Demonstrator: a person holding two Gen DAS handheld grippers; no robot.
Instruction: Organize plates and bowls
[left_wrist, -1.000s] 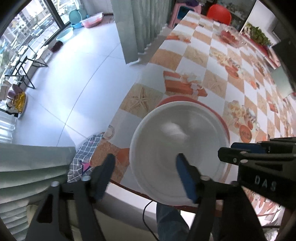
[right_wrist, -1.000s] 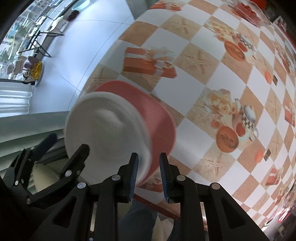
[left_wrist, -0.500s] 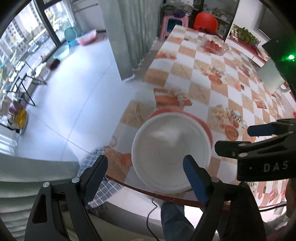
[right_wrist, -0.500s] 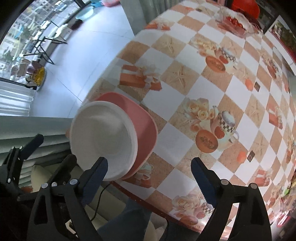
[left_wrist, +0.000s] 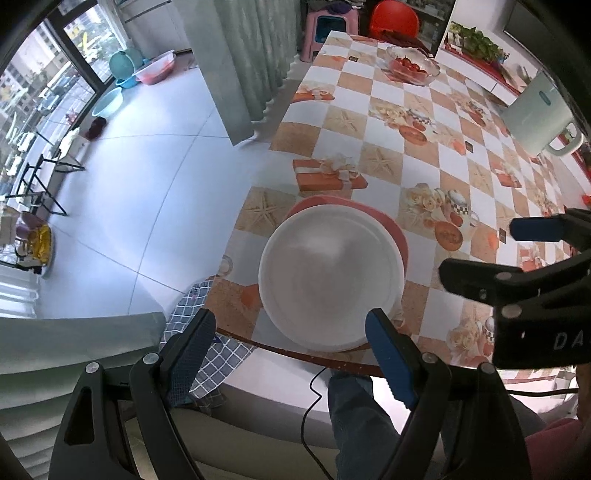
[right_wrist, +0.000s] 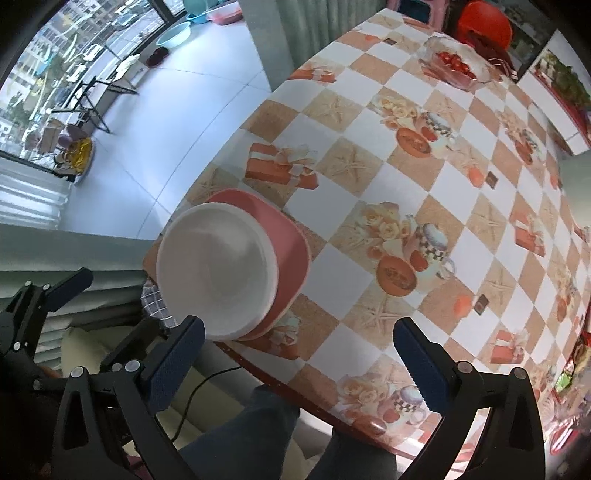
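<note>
I've stacked the round white bowl on the square pink plate; both tongs, just opened, hang empty, seeking more dishes.

One bit of lettering shows: white capitals "DA" on the black body of the right gripper, at the right edge of the left wrist view, lower right of the frame. The word runs out of the picture there, so any further letters are cut off. The tablecloth carries only pictures, no words that can be made out. The white appliance in the upper right has a small teal mark, too small to read. The right wrist view gives no readable text at all.
</note>
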